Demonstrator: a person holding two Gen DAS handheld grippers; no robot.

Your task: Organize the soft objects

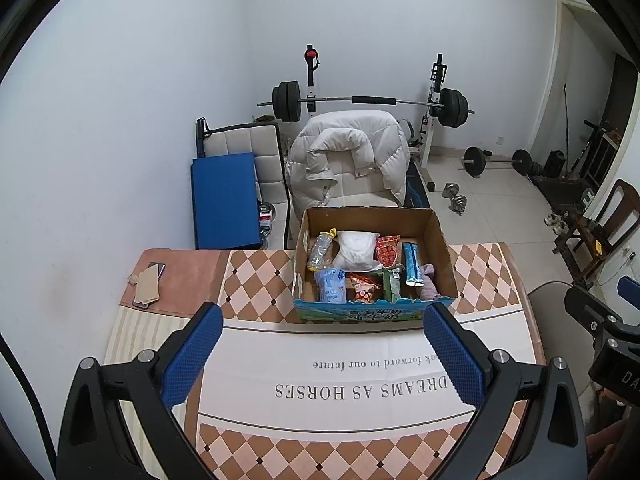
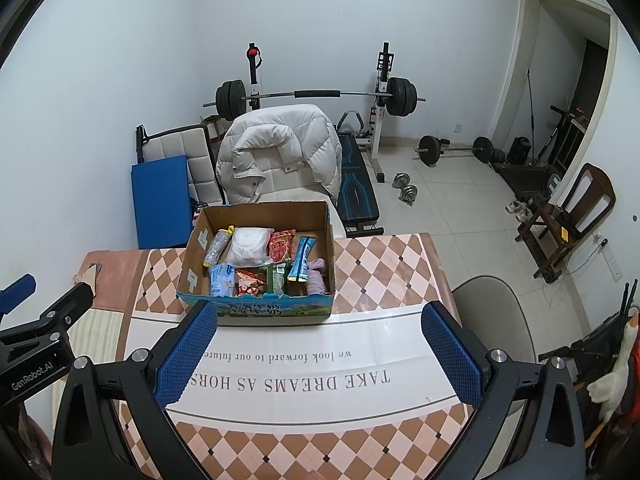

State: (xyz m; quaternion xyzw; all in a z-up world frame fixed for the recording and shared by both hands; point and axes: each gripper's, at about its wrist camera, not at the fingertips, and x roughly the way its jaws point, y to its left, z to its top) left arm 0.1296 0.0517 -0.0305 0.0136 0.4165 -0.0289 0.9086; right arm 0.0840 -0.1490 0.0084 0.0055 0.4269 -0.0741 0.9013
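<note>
Cardboard box (image 1: 436, 240) sits at the far edge of the desk (image 1: 476, 264), its top open and its printed blue front wall facing the cameras. Inside lie soft packets side by side: a white pouch (image 1: 357, 251) at the far middle, a red snack bag (image 1: 388, 251) beside it, a glittery tube (image 1: 319, 251) at the far left, a pale blue pack (image 1: 331, 285) at the near left, a long blue wrapper (image 1: 412, 270) toward the right, and a lilac cloth (image 2: 318, 278) in the near right corner. Left tool (image 1: 322, 354) hangs over the near half of the desk, fingers wide apart and holding nothing. Right tool (image 2: 319, 350) hovers likewise, fingers spread and unloaded, near the box front. A phone (image 1: 157, 269) lies at the far left corner.
</note>
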